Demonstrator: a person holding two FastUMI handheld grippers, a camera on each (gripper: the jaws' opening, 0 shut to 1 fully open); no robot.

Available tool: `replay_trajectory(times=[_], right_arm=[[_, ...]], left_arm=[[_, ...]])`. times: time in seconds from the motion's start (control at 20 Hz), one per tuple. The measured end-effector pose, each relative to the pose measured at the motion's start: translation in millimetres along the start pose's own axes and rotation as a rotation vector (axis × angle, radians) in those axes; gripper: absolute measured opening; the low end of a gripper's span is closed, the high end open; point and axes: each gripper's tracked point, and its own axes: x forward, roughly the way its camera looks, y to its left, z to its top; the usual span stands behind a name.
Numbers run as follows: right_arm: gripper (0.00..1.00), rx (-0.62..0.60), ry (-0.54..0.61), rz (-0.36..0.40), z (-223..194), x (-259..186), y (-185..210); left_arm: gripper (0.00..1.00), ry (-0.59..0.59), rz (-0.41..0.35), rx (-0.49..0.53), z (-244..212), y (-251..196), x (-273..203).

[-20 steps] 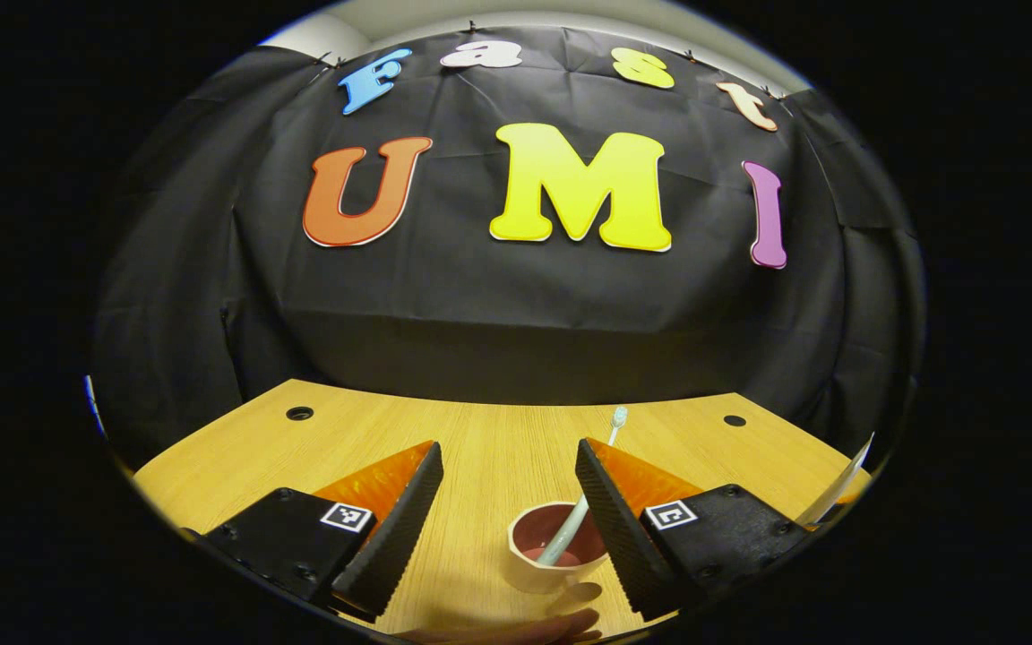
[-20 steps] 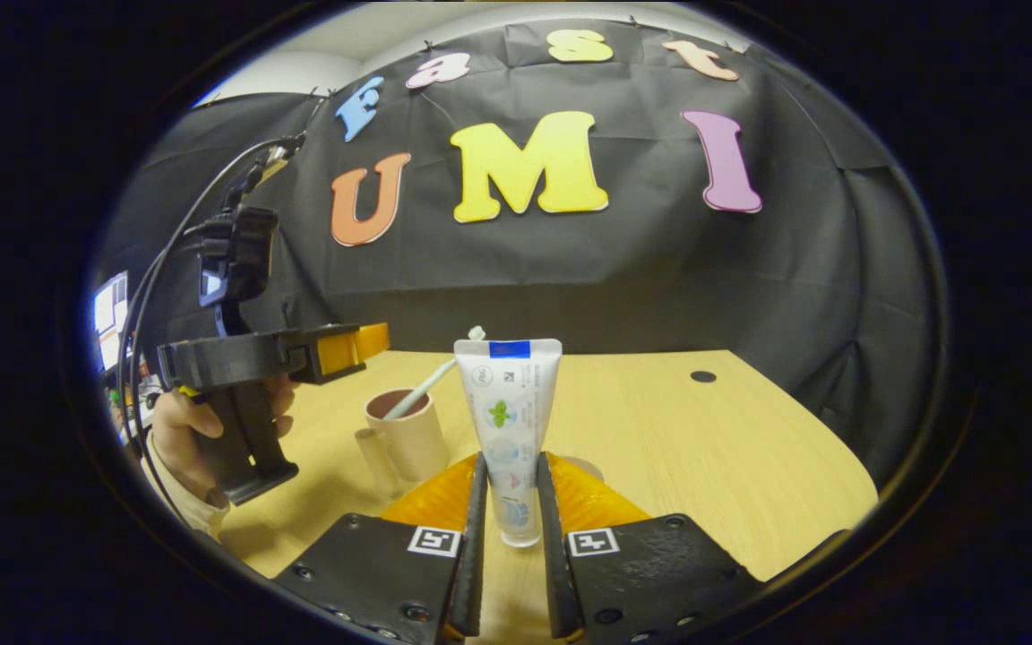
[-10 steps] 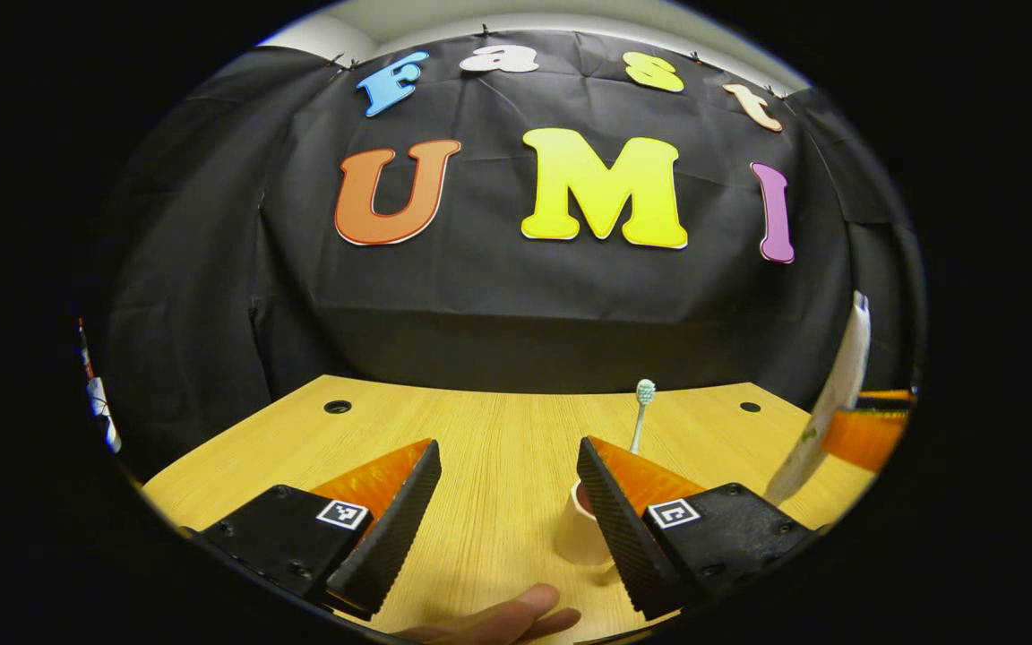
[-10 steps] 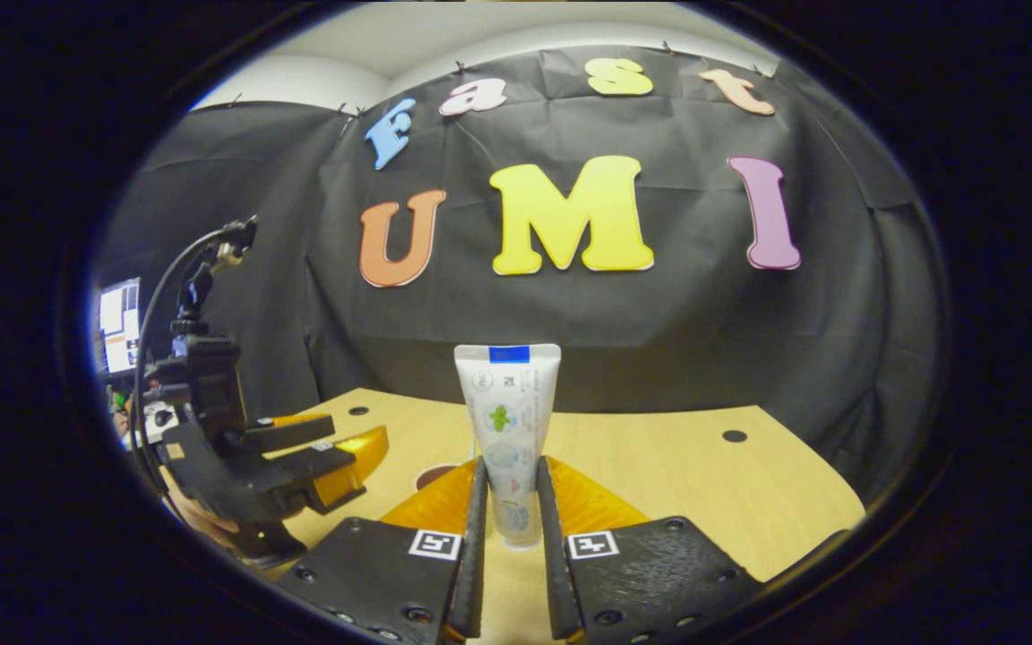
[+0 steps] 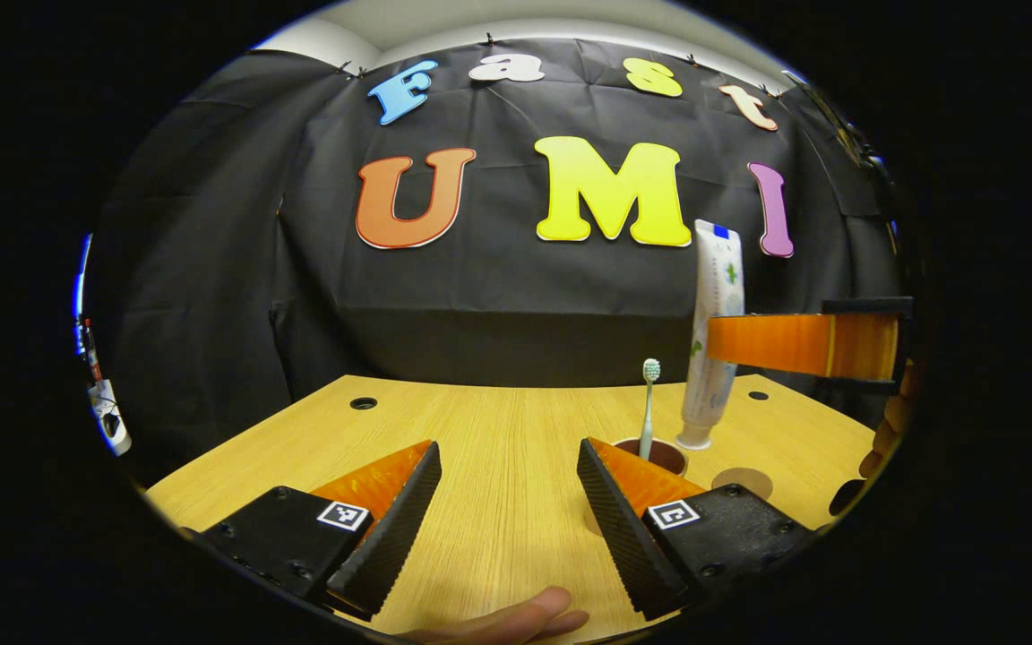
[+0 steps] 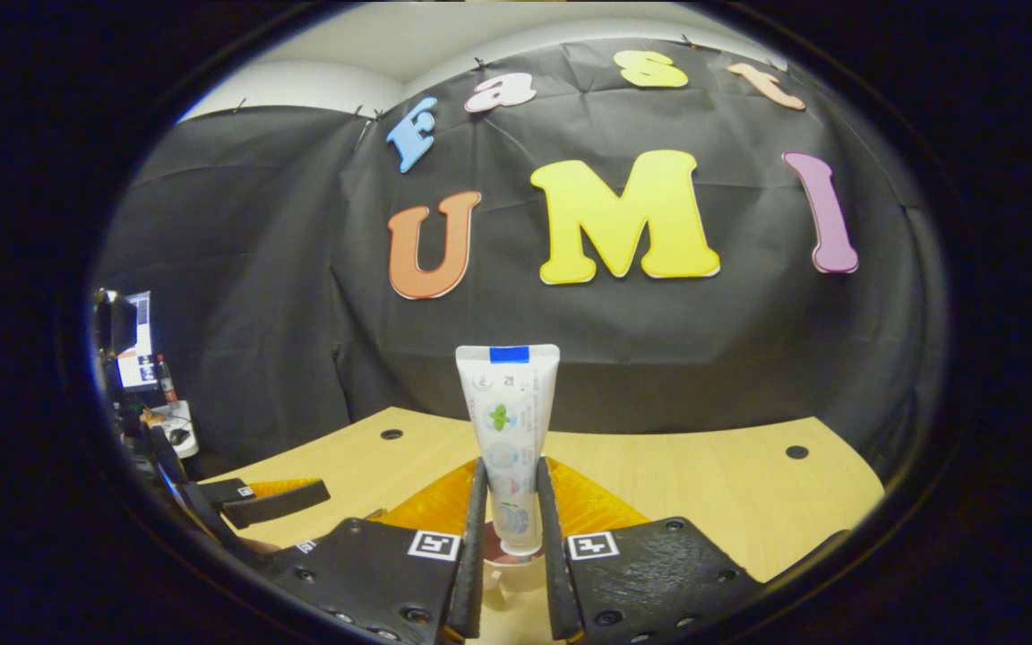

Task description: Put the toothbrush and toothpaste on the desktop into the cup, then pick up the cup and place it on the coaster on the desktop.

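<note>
In the left gripper view, the left gripper (image 5: 509, 515) hangs low over the desk (image 5: 498, 430) with its jaws spread wide and nothing between them. The cup (image 5: 659, 454) stands on the desk just beyond its right finger, which hides most of it. The brush (image 5: 648, 408) stands in the cup, head up, leaning on the rim. Just right of the cup and above it hangs the paste (image 5: 711, 336), cap down, pinched across its middle by the right gripper (image 5: 722, 340), which reaches in from the side. Holding it upright with the cap lowest lets it slide into the cup beside the brush. The coaster (image 5: 743, 482) lies flat on the desk close to the right of the cup, with nothing on it. A fingertip (image 5: 516, 621) shows at the bottom edge.

In the right gripper view, the right gripper is clamped on the lower half of the paste, both fingers pressing its sides. The crimped end points up and the cap sits low between the fingers. The cup's rim peeks out right beneath the cap, so the tube looks lined up over the opening, I'd say. The left gripper shows at the lower left, jaws apart.
</note>
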Motion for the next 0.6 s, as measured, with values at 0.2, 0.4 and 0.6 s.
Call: replay_trajectory(times=[0.2,0.4,0.6], right_arm=[[0.32,-0.025,0.024,-0.011,-13,25,0],[0.38,-0.015,0.004,-0.019,-8,24,-6],[0.39,-0.020,-0.005,-0.028,-4,11,-13]], left_arm=[[0.97,0.030,-0.024,-0.031,-13,-6,4],[0.98,0.049,-0.033,-0.011,-19,-13,7],[0.98,0.047,-0.046,-0.009,-20,-23,8]])
